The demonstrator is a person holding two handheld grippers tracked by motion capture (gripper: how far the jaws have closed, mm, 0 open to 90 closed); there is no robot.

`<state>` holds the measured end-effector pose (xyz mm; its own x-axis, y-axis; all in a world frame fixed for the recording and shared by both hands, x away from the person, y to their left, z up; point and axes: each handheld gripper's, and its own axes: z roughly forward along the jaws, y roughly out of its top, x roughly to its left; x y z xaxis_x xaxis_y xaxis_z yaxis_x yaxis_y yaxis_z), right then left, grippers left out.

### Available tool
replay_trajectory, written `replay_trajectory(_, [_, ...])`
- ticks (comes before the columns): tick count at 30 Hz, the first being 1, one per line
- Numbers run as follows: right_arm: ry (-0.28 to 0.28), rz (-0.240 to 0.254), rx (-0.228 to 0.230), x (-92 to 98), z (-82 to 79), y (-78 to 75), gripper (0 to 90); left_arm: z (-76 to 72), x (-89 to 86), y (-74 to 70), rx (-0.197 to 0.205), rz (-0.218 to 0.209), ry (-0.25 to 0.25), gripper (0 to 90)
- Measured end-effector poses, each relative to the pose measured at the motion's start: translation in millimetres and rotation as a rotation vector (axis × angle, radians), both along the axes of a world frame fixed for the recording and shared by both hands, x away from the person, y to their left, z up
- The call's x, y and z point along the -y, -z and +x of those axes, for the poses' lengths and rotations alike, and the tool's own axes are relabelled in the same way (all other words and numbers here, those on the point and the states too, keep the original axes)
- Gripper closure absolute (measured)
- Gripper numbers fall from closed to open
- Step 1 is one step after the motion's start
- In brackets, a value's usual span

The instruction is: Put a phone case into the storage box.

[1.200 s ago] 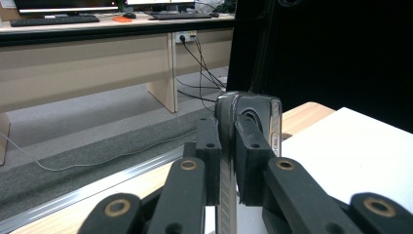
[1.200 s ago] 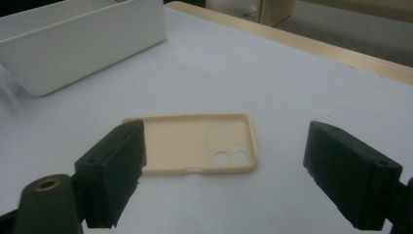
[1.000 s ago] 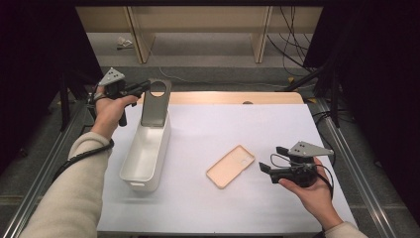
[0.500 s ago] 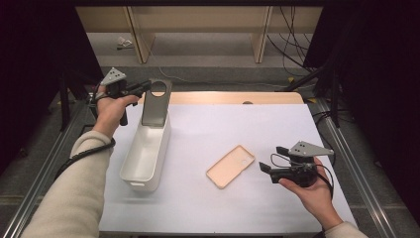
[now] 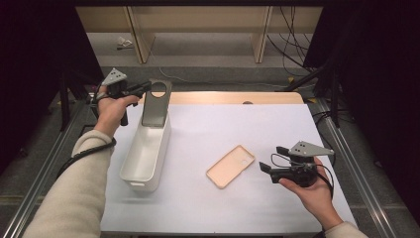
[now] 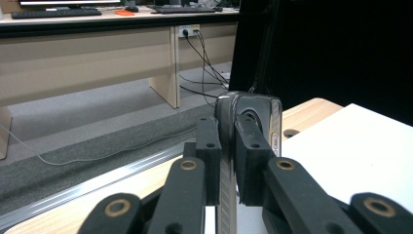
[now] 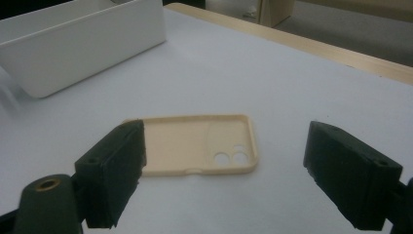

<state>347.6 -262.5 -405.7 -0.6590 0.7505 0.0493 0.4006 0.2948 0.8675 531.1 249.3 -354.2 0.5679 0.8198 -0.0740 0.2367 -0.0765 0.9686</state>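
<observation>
High view: left gripper [image 5: 144, 89] is sitting at the far left corner of the worktop [image 5: 247, 208], fingers clamped on the top edge of a grey phone case [image 5: 156, 104]. Grey case is standing upright w/ its lower end inside the far end of a white bin [image 5: 143, 168]; round camera hole is at its top. Bin is lying lengthwise on the left part of the white sheet. A beige phone case [image 5: 230, 166] is lying flat, hollow side up, approx mid-worktop, well apart from the bin. Right gripper [image 5: 271, 159] is hovering just right of the beige case, fingers spread wide, nothing between them, pointing toward the case. Person's sleeve [image 5: 69, 198] is coming in along the left edge.

Left gripper view: fingers [image 6: 209, 156] are pinching the grey case [image 6: 251, 114] edge-on, pads pressing both faces; case rim w/ side buttons is facing the camera. Wooden worktop edge and grey floor are showing behind.

Right gripper view: fingers [image 7: 114, 170] are standing wide apart, holding nothing. Beige case [image 7: 195, 144] is lying on the sheet ahead and between them, not touching either pad as far as I can tell; two small holes near its right end. White bin [image 7: 78, 46] is sitting at upper left.
</observation>
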Motion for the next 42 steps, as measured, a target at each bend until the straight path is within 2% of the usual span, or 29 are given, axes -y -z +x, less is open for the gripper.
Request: replay_trajectory(42, [-0.001, 0.005, -0.004, 0.5, 0.6, 0.7, 16.3, 8.1, -1.2, 16.6, -0.029, 0.004, -0.002, 81.8])
